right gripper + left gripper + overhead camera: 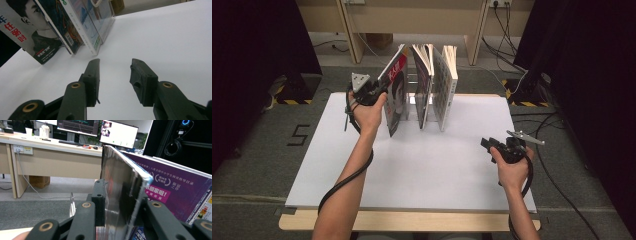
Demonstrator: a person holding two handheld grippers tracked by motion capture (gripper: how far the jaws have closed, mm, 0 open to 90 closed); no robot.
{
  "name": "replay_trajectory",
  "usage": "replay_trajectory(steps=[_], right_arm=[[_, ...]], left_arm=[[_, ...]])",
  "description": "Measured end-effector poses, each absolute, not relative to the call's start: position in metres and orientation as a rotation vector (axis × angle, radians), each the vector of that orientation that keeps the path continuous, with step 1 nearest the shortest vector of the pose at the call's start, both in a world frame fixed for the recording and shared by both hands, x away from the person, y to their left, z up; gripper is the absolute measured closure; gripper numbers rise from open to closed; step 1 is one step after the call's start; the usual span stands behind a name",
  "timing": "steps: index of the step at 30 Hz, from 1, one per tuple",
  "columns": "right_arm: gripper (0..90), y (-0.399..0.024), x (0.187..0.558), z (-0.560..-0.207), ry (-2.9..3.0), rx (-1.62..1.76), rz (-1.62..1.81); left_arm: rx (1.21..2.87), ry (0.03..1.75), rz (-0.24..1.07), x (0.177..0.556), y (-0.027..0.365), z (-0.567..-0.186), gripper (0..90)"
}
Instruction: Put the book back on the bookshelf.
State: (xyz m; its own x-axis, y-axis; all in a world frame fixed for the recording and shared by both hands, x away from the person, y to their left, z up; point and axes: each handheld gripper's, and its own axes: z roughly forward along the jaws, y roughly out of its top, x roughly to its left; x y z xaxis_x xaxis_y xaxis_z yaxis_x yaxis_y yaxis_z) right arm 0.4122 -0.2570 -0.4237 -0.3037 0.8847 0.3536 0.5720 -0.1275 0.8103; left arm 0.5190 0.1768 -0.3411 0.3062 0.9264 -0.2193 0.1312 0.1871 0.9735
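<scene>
**A:** Where is the magazine sitting right now?

**B:** The magazine [396, 92] with the red-lettered cover is standing on edge in the upper middle of the high view, leaning to the left, at the left end of a row of three. Just right of it the second book [424, 85] and the third book [446, 85] are standing in a clear rack [412, 97] on the white board [422, 165].

**A:** And the left gripper?

**B:** The left gripper [379, 90] is sitting at the magazine's left edge, upper left of centre in the high view. In the left gripper view, the magazine's glossy spine [125, 192] is running up between the two black jaws, in the middle of the frame.

**A:** Is it clamping the magazine?

**B:** The left pad [99, 202] is lying against or just beside the cover, and the right one is partly hidden behind the spine. I cannot tell whether the pads are pressing. A purple book cover [180, 192] is filling the right of that frame.

**A:** What is the right gripper doing?

**B:** The right gripper [489, 145] is hovering at the lower right of the high view, well apart from the books. In the right gripper view its jaws [113, 80] are standing apart with nothing but bare board between them, the books lying in the upper left.
</scene>
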Motion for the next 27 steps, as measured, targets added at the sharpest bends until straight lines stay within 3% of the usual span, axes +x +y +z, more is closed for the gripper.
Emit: replay_trajectory(steps=[12,27], right_arm=[[59.7,-0.257,0.413,-0.425,1.833,1.636,1.408],[59.6,-0.258,0.413,-0.426,1.837,1.649,1.406]], left_arm=[[1.294,1.164,0.749,0.531,0.17,-0.338,66.6],[1.33,1.185,0.727,0.538,0.167,-0.334,81.7]])
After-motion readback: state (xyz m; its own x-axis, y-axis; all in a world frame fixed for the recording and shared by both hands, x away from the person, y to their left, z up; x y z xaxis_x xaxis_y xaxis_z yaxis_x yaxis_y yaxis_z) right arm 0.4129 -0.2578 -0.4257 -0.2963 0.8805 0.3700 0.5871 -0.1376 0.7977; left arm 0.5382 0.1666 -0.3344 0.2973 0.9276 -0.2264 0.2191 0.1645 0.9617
